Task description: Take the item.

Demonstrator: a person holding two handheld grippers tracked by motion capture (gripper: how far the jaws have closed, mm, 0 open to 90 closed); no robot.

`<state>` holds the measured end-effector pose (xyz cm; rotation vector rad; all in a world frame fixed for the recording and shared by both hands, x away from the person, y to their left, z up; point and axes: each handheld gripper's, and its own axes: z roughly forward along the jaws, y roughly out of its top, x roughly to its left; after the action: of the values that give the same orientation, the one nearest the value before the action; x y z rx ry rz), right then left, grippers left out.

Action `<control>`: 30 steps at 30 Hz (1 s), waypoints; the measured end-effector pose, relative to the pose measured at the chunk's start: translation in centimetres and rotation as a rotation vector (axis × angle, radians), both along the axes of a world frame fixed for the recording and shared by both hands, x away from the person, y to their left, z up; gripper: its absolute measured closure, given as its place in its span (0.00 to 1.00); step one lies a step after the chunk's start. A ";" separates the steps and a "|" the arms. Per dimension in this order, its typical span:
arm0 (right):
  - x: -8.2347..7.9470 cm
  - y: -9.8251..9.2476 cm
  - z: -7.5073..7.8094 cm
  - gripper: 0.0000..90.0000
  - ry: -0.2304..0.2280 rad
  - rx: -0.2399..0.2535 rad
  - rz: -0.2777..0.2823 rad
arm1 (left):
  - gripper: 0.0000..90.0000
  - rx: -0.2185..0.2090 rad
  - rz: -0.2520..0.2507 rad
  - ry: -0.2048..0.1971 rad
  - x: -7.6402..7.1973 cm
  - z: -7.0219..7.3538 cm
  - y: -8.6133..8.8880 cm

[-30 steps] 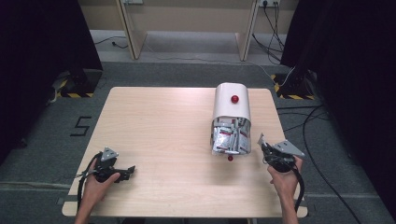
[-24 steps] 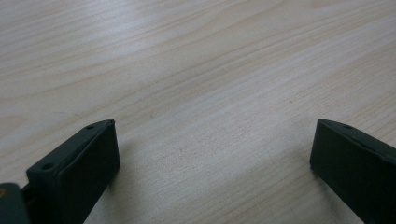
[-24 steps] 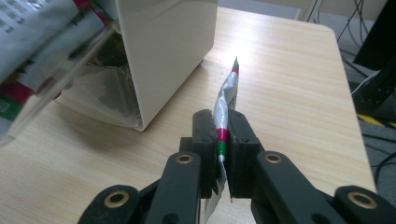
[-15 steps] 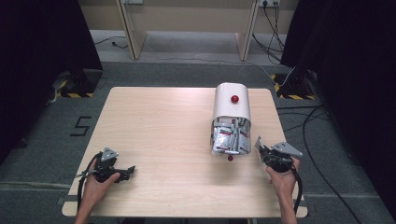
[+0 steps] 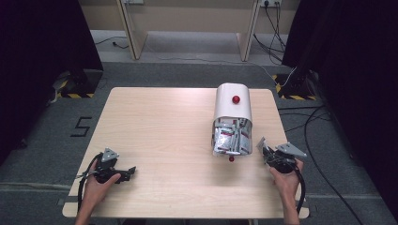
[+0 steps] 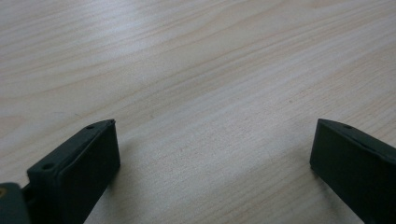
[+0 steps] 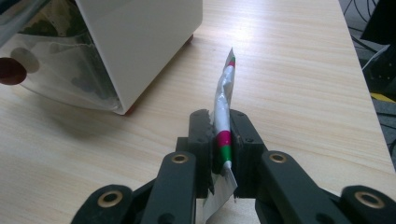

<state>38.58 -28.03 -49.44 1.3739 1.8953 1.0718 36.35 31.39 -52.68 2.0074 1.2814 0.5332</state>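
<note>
Pinching a slim foil sachet [image 7: 223, 122] edge-on, its long axis running out past the jaws, the right tongs [image 5: 271, 154] hover near the bench's [image 5: 159, 122] right edge just beside the sachet-filled dispenser [image 5: 232, 119], while the left tongs [image 5: 123, 172] rest spread and empty near the front-left corner.

The high view looks down on the whole table [image 5: 164, 122]; both gripper views skim close over its wood.

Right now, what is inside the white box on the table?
Through its clear front, the white box shows many small packets, silver with red. The white cover hides whatever lies deeper inside.
</note>
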 end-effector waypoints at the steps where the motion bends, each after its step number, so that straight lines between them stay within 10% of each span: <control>1: 0.0 0.0 0.0 0.90 0.000 0.000 0.000 | 0.01 0.000 0.000 0.000 0.0 0.0 0.0; 30: 0.3 -1.2 -0.5 0.72 0.029 -0.094 -0.074 | 0.01 0.000 0.000 0.000 0.0 0.0 0.0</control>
<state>38.93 -29.25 -49.96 1.4019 1.8757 0.9201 36.36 31.39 -52.68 2.0074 1.2816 0.5332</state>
